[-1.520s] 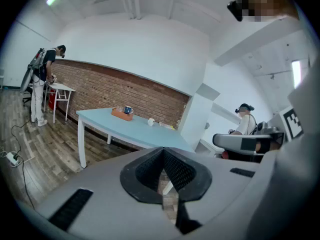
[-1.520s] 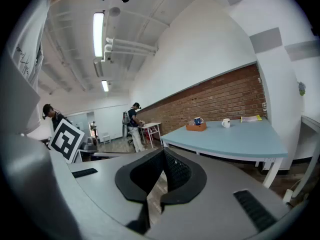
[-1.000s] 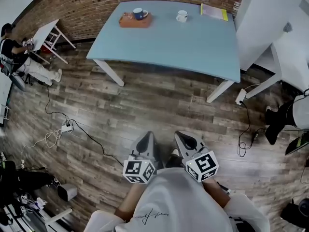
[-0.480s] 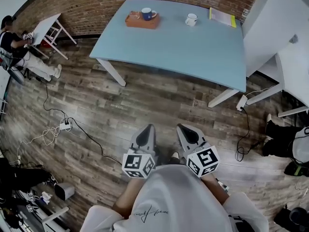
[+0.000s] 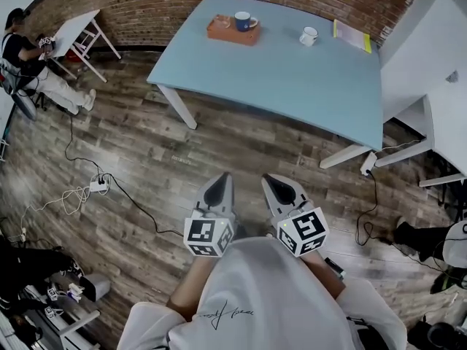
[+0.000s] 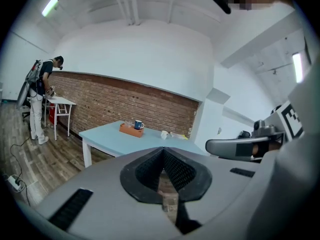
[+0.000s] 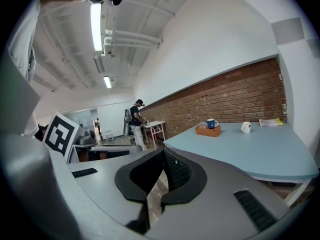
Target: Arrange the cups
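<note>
A blue cup (image 5: pixel 244 21) stands on an orange tray (image 5: pixel 232 31) at the far side of a light blue table (image 5: pixel 292 71). A white cup (image 5: pixel 309 35) stands alone to its right on the tabletop. Both cups also show far off in the left gripper view, blue cup (image 6: pixel 138 125) and white cup (image 6: pixel 164 134), and in the right gripper view, blue cup (image 7: pixel 211 123) and white cup (image 7: pixel 245 127). My left gripper (image 5: pixel 218 188) and right gripper (image 5: pixel 276 187) are held side by side over the wooden floor, well short of the table, both shut and empty.
A yellow booklet (image 5: pixel 352 35) lies at the table's far right corner. White furniture (image 5: pixel 430 79) stands right of the table. Cables and a power strip (image 5: pixel 100 189) lie on the floor at left. A person (image 5: pixel 29 71) stands by a small white table (image 5: pixel 73 35) at the far left.
The table and cups have shifted right and slightly nearer in the head view as I walk toward them. Both grippers stay shut, held close to my body.
</note>
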